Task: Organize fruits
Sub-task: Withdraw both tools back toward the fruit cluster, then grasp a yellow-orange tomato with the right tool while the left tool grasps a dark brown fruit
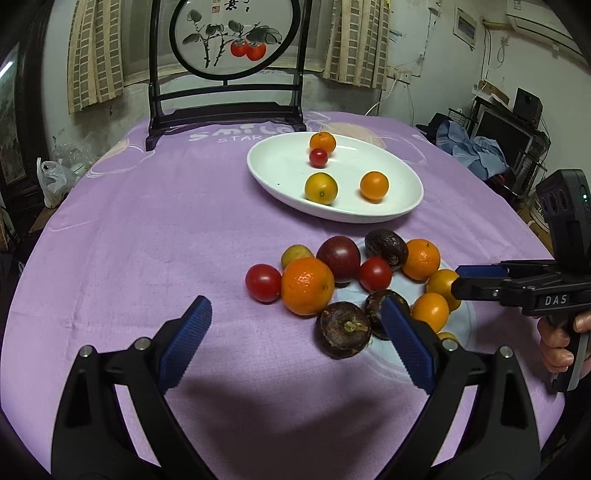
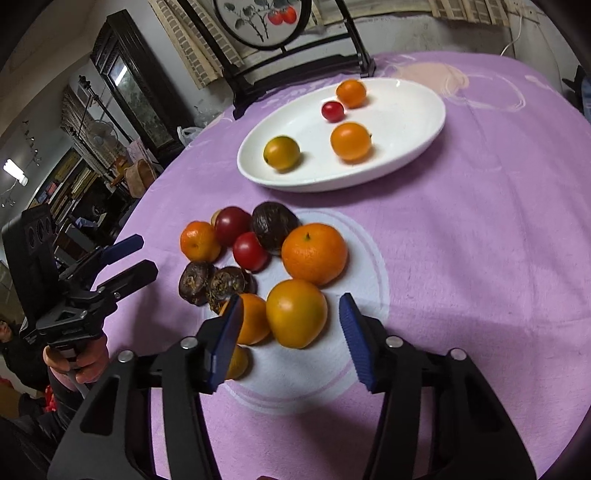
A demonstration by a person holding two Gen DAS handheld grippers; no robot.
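Fruits [image 1: 307, 286] mixed orange, red, dark; 4 on plate [image 1: 273, 166].

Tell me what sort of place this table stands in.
Most likely a lived-in room of a home, not a lab. A purple printed cloth covers the table, a framed persimmon painting stands at its far edge, curtains hang behind, and an air conditioner is mounted on the wall.

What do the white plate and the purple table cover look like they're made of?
White plate: looks like glazed ceramic, smooth and glossy with soft highlights along its rim, though melamine can't be ruled out. Purple table cover: a soft woven fabric, matte with a slightly fuzzy, brushed look, printed with pale patterns and lettering; it lies with gentle wrinkles rather than flat like plastic.
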